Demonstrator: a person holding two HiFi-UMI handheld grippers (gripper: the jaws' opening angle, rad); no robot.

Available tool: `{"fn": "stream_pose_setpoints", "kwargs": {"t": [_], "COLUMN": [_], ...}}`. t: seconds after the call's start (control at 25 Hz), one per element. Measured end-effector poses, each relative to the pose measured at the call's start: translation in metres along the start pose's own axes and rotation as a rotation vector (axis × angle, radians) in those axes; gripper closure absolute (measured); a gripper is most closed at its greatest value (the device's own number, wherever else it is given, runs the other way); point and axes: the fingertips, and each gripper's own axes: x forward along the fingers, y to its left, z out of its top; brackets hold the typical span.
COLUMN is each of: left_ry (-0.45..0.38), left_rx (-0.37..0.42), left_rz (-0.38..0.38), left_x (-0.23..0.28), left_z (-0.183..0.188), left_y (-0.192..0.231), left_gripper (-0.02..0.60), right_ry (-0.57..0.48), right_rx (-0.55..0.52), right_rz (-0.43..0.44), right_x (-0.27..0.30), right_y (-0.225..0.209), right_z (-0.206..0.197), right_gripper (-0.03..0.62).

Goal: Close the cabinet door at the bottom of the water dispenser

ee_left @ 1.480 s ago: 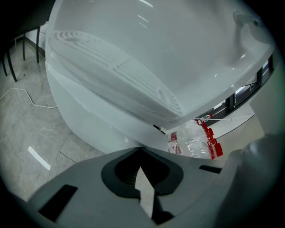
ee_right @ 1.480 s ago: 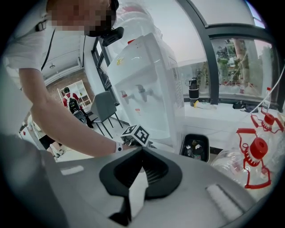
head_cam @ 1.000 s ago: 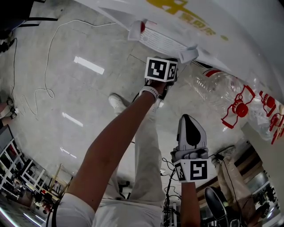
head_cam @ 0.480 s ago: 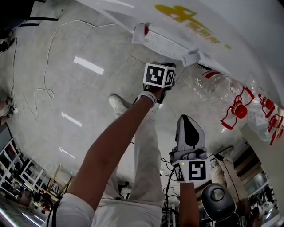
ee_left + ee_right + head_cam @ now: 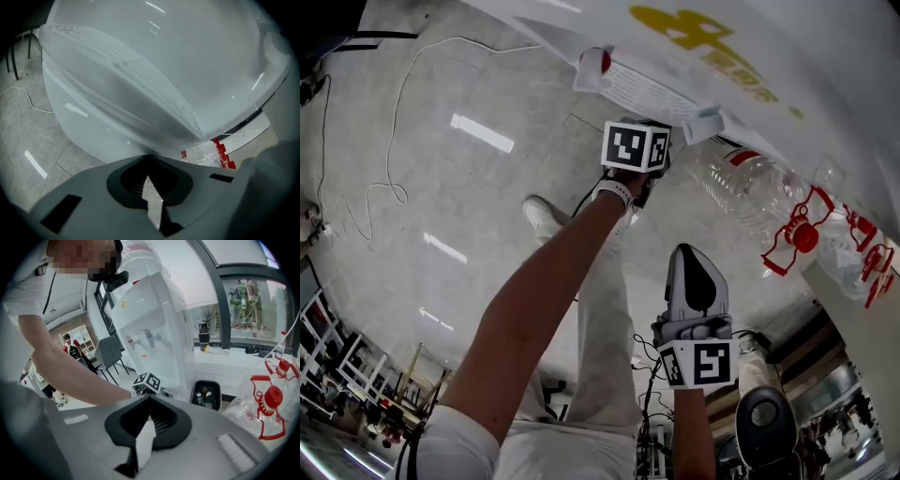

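Observation:
The white water dispenser runs across the top of the head view, with its drip tray and a red tap. My left gripper reaches under the tray, its marker cube on top and its jaw tips hidden there. In the left gripper view its jaws are shut and empty, tips right at the dispenser's white lower front panel. A dark gap shows along the panel's right edge. My right gripper hangs back, shut and empty, and looks at the dispenser from the side.
Several empty water bottles with red caps lie on the floor right of the dispenser. A black bin stands beside it. A white cable snakes over the grey floor on the left. The person's leg and shoe are below the left gripper.
The left gripper dipped slightly away from the dispenser and came back up to it. The right gripper drifted a little left and down. Both stayed shut.

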Motion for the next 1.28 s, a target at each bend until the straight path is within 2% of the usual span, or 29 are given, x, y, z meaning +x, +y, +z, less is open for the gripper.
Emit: {"fn": "stream_pose_setpoints", "kwargs": {"t": [0.24,0.36,0.64,0.84,1.12,1.28], "left_ry": [-0.03,-0.043,0.001,0.011,-0.019,-0.043], "left_rx": [0.0,-0.025,-0.04,-0.014,-0.052,-0.035], "left_rz": [0.019,0.009,-0.001,0.016,0.017,0.014], "left_x": [0.006,0.007,-0.005,-0.035,-0.096,-0.137], "left_z": [0.008,0.009,-0.011,-0.029,-0.042,-0.045], "left_y": [0.0,-0.001,-0.006,-0.01,-0.021,-0.033], "left_gripper": [0.577,0.577,0.577,0.577,0.577,0.577], "right_ry": [0.002,0.001,0.003,-0.009,-0.039,-0.065], "right_rx": [-0.003,-0.006,-0.021,-0.043,-0.085,-0.1], "right_rz": [-0.003,-0.004,0.008,0.026,0.048,0.054], "right_x": [0.0,0.0,0.002,-0.002,-0.011,-0.021], "right_y": [-0.007,-0.008,-0.005,0.003,0.025,0.039], "right_z": [0.003,0.006,0.014,0.03,0.064,0.084], "right_gripper": [0.583,0.583,0.583,0.583,0.583,0.583]}}
